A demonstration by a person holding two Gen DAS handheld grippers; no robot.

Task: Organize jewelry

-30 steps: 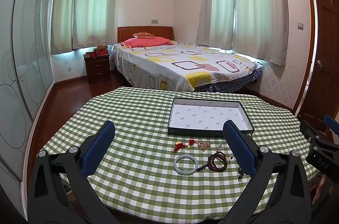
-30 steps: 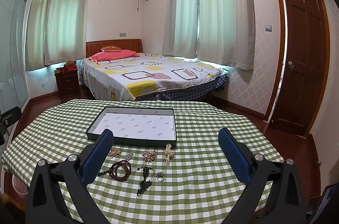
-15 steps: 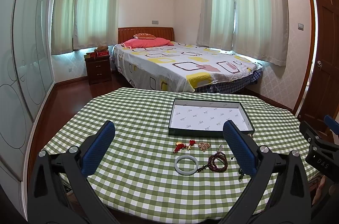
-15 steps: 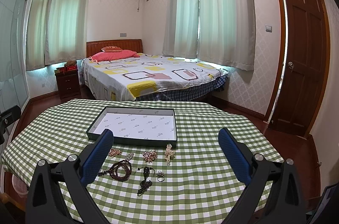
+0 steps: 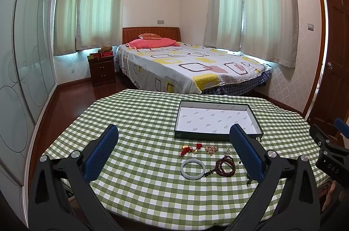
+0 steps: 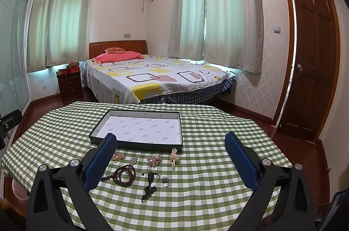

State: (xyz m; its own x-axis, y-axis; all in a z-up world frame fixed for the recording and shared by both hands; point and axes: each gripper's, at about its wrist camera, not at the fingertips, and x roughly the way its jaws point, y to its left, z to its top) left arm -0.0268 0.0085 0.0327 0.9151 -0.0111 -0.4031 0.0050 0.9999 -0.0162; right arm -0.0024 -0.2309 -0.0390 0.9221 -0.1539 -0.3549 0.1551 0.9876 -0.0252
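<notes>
My table, under its green checked cloth (image 5: 135, 165), carries one shallow dark tray (image 6: 139, 142) with a white printed lining, lying toward the far side with nothing in it. All the jewelry lies on the cloth just in front of the tray's near wall, none of it inside. From my left gripper (image 5: 174, 152) I count one pale bangle (image 5: 193, 169), one coil of dark red beads (image 5: 225, 166), one red knotted charm (image 5: 190, 148) and one small gold cluster (image 5: 211, 149). From my right gripper (image 6: 171, 156) I see the same beads (image 6: 124, 174), plus one black cord pendant (image 6: 150, 184), one ring (image 6: 165, 184), one rosette brooch (image 6: 154, 160) and one pale gold brooch (image 6: 174, 156); other small pieces beside my left-hand pad are partly hidden. Nothing stands between my tools and the pieces. Both grippers hang spread wide above the near edge, pinching nothing. Beyond stand one bed (image 6: 152, 78), one nightstand (image 5: 102, 70) and one door (image 6: 314, 60). Since a second ago nothing on the cloth has shifted, and my grippers have barely drifted.
</notes>
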